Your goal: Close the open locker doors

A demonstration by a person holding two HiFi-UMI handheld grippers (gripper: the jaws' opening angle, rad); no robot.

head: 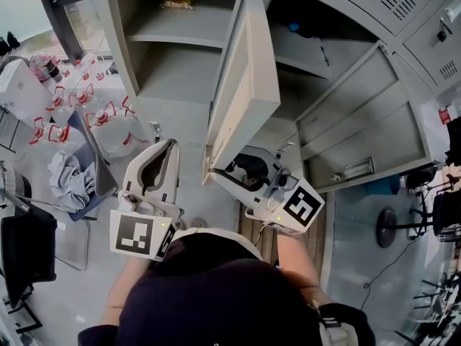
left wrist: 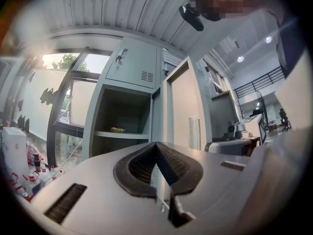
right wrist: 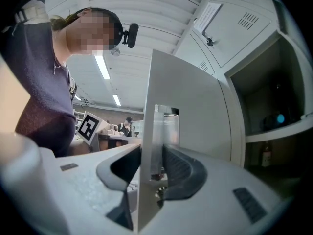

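The right claw (right wrist: 152, 154) has the free edge of the middle door (right wrist: 188, 111) between its jaws. They stand fairly wide, yet they look closed onto the folded metal lip, with a pad against each face as far as I can see. The left claw (left wrist: 156, 145) holds nothing. Its jaws are together at the tips, pointing level toward the lockers, just left of that door and not touching it.

By my reckoning the job is barely begun, with 2 doors standing open. The one in the grip juts straight out toward the person, between 2 open compartments. The second door (head: 360, 121), further right, hangs wide open with neither claw near it. The left compartment (head: 173, 56) shows a shelf with a small yellow packet (head: 176, 3) on it. The right compartment (head: 302, 42) holds something small and blue (head: 293, 27). The vented doors (head: 400, 2) in the neighbouring row are already shut. What is left is to swing the gripped door to, then deal with the second one.

The gripped door is plain pale grey sheet metal, thin, with a turned-in rim and a flat unmarked face. It looks light enough to swing easily. I cannot tell which of the 2 compartments it belongs to.
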